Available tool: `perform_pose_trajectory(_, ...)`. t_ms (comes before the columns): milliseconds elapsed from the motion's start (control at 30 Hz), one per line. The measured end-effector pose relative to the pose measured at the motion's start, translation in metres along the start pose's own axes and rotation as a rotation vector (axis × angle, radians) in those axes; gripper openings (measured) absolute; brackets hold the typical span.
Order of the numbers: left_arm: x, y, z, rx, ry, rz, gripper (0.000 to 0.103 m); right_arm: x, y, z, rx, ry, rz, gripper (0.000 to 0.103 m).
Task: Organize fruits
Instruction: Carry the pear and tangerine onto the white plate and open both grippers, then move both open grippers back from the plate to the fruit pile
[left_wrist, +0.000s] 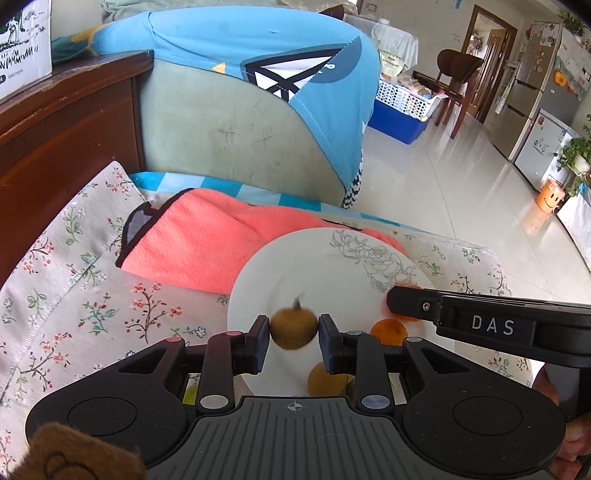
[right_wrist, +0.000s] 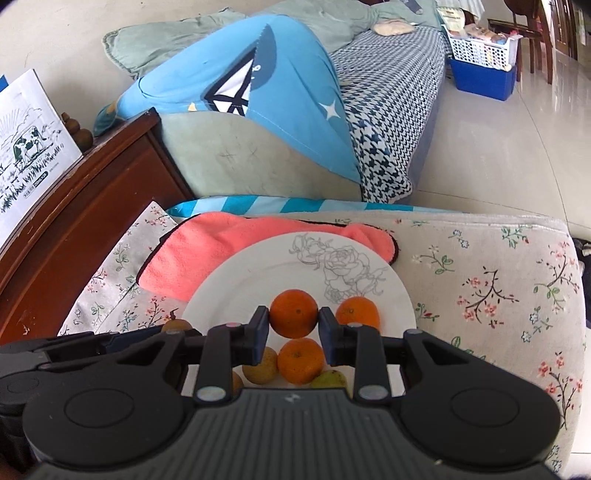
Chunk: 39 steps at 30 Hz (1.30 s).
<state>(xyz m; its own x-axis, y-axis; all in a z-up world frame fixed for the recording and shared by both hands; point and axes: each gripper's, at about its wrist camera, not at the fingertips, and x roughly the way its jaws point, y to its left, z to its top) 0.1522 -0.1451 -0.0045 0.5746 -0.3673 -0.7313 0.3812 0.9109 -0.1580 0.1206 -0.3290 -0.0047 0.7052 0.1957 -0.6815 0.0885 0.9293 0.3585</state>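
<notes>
Left wrist view reads "DAS" on the right tongs (left_wrist: 391, 295), while the left tongs (left_wrist: 294, 329) clamp a brown fruit (left_wrist: 293, 328) above the plate (left_wrist: 314, 266). Right wrist view alone shows the right tongs (right_wrist: 294, 315) gripping an orange (right_wrist: 294, 313) over that plate (right_wrist: 258, 273), other fruits lying below.

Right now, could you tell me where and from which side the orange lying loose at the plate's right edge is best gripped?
Grip the loose orange across its widest middle, coming from above. It is round, so only the widest part gives parallel faces. The plate lies beneath it and the held orange sits close on its left.
</notes>
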Motion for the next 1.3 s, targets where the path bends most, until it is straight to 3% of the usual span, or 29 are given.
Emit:
perform_pose_trajectory(67, -0.001, 0.001, 0.001, -0.013, -0.001, -0.003, 0.029, -0.001, -0.001, 0.001, 0.011, -0.004, 0.007, 0.032)
perform_pose_trajectory(233, -0.008, 0.007, 0.006, -0.045, -0.018, 0.026, 0.051, -0.007, 0.0, 0.004, 0.024, -0.023, 0.017, 0.032)
perform_pose_trajectory(867, -0.042, 0.043, 0.007, 0.01, -0.013, 0.118, 0.06, -0.016, 0.027, -0.012, -0.107, 0.012, 0.059, 0.033)
perform_pose_trajectory(1300, -0.065, 0.082, 0.004, -0.012, -0.022, 0.153, 0.065, -0.026, 0.069, -0.046, -0.195, 0.071, 0.142, 0.033)
